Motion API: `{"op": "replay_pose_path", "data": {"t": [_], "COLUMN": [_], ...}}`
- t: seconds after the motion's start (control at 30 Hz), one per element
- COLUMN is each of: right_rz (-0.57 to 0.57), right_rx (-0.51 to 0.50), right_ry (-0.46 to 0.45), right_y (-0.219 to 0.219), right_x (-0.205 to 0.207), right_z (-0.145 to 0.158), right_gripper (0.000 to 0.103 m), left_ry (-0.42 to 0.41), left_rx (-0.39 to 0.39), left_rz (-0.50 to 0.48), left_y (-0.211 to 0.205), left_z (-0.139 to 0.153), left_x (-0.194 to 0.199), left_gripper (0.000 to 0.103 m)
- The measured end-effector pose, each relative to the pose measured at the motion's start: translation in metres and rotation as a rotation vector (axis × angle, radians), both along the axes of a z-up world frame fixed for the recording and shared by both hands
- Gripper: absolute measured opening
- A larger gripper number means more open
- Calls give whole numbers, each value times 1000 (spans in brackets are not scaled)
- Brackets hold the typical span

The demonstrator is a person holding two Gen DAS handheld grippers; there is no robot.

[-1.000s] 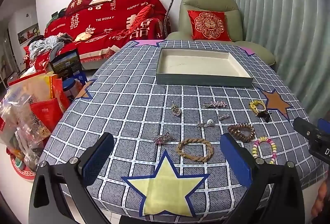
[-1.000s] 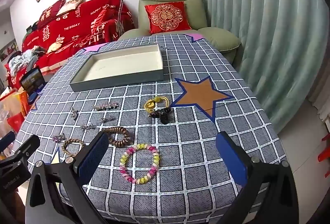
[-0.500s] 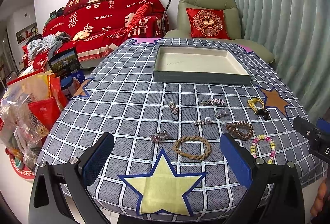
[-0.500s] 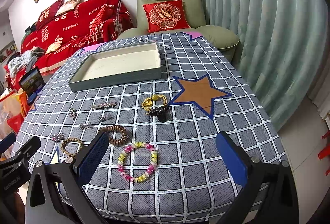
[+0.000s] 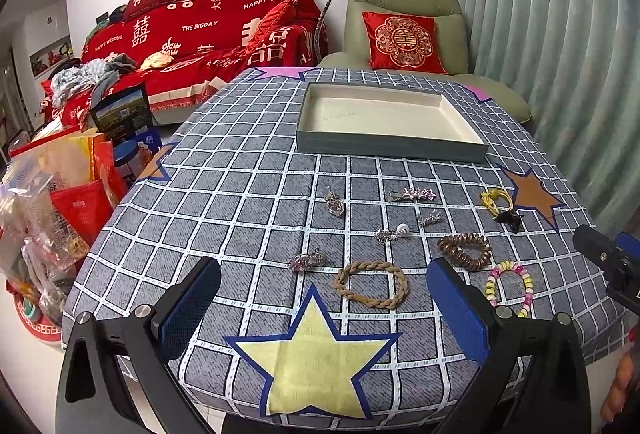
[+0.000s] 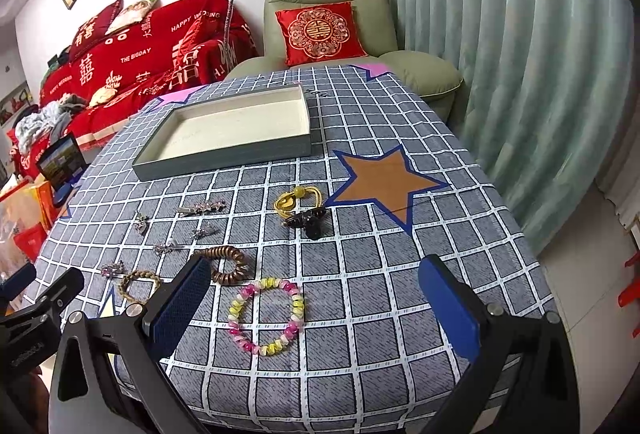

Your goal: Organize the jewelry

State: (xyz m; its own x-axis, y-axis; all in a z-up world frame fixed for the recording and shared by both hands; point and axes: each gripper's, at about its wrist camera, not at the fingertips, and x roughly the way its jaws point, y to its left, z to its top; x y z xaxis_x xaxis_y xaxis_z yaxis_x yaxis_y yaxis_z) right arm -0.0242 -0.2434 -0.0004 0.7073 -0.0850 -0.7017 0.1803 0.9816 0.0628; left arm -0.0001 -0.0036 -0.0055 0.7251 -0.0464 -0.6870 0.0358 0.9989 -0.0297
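Fingers of left gripper (image 5: 324, 310) and right gripper (image 6: 316, 302) gape wide, empty; shallow grey tray (image 5: 390, 148) bare, all jewelry unsorted

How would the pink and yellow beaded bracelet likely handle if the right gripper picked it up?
The beaded bracelet lies flat in a slightly uneven loop, so it is probably floppy and would sag from one pinch. Its beads look small and glossy, so likely light, perhaps slippery against the pads. The right gripper is open above it.
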Motion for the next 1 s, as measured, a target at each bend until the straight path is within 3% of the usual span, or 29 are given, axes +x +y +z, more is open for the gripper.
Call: {"op": "replay_pose_path", "data": {"t": [1.0], "right_rz": [4], "right_rx": [1], "right_ry": [-9], "right_y": [3], "right_x": [0], "right_z": [7], "right_gripper": [103], "left_ry": [12], "left_rx": [-5], "left_rz": [5], "left_y": [4], "left_z": [-2], "left_x": [1], "left_gripper": [103]}}
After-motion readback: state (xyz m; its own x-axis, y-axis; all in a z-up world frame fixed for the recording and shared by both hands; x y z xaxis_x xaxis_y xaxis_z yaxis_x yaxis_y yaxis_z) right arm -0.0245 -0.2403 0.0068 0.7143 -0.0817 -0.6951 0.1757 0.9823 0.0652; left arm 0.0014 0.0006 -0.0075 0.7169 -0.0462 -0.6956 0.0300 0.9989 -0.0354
